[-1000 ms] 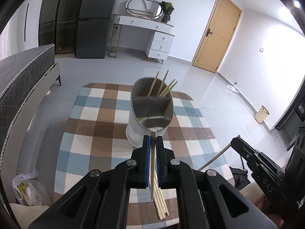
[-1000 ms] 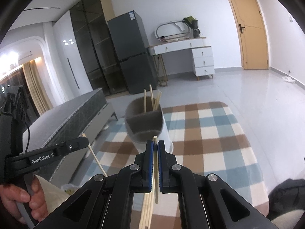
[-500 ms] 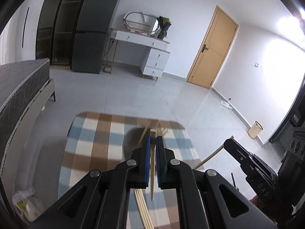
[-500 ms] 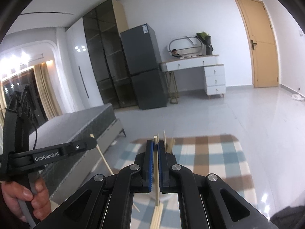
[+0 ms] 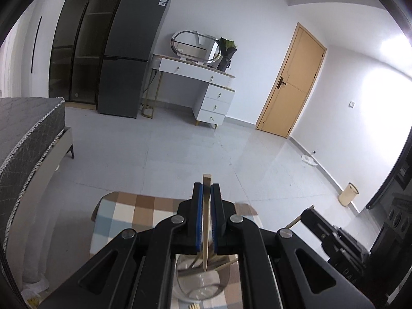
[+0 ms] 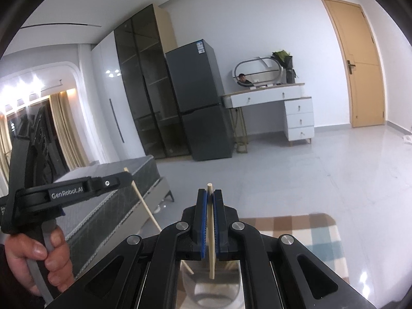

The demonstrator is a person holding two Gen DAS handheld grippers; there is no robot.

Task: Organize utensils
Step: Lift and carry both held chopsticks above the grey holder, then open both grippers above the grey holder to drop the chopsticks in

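Left wrist view: the left gripper (image 5: 206, 193), clamped on a pale wooden chopstick (image 5: 206, 221), has tilted upright; its tip now hangs over the grey utensil holder (image 5: 200, 283) at 6 o'clock.

Right wrist view: the right gripper (image 6: 210, 200) likewise pinches a second wooden chopstick (image 6: 211, 234) above the holder's mouth, so both look ready to drop in.

The utensil holder (image 5: 198, 280) stands on the checked rug (image 5: 128, 213), the bed (image 5: 23, 134) to its left, the fridge (image 5: 131, 51) beyond.

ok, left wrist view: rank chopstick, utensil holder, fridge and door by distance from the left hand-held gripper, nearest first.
1. Chopstick, clamped between the left hand-held gripper fingers.
2. Utensil holder, just below.
3. Fridge at far left and door at far right: both on the back wall, too close to call.
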